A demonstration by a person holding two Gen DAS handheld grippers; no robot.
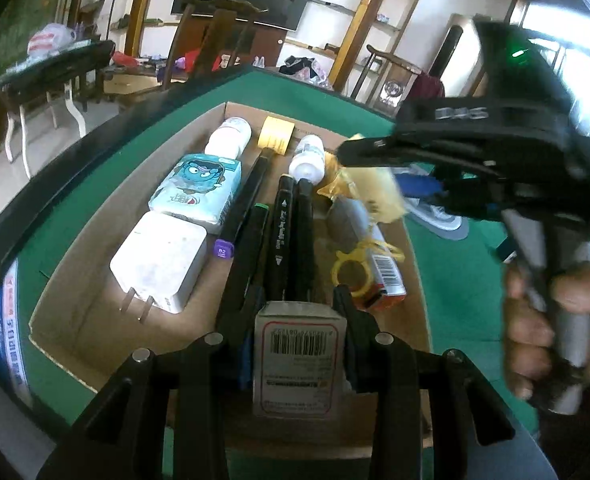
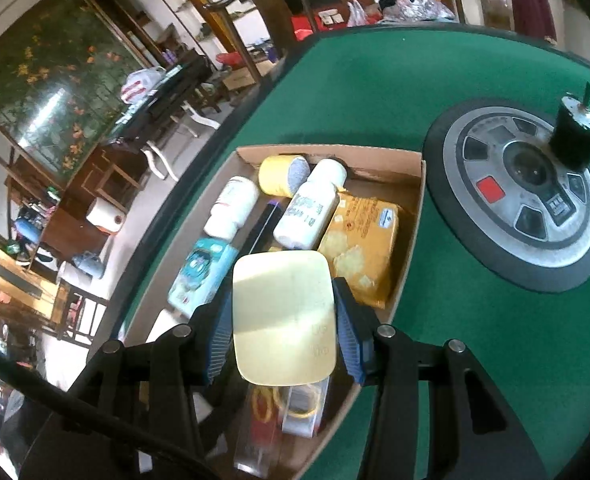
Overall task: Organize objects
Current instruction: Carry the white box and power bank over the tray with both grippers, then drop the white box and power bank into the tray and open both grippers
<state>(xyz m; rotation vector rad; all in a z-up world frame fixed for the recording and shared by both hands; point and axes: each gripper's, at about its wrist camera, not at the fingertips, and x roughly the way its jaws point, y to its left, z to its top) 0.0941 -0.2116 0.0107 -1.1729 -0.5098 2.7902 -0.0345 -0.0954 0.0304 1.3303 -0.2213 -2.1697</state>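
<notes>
While the left gripper (image 1: 295, 312) clamps a small white barcoded box (image 1: 298, 360) over the near edge of the cardboard tray (image 2: 411, 200), the right gripper (image 2: 283, 320) clamps a pale yellow pad (image 2: 283, 316), possibly a sponge, above the tray's middle. Bottles (image 2: 309, 210), markers (image 1: 281, 232) and a charger (image 1: 159, 264) lie inside; the green table (image 2: 435, 320) surrounds it.

Green felt table (image 2: 435, 80); brown cardboard tray (image 1: 75, 312); white charger (image 1: 159, 266); pale yellow pad (image 2: 283, 320); black markers (image 1: 281, 236); cartoon-printed blue tissue pack (image 1: 199, 188).
</notes>
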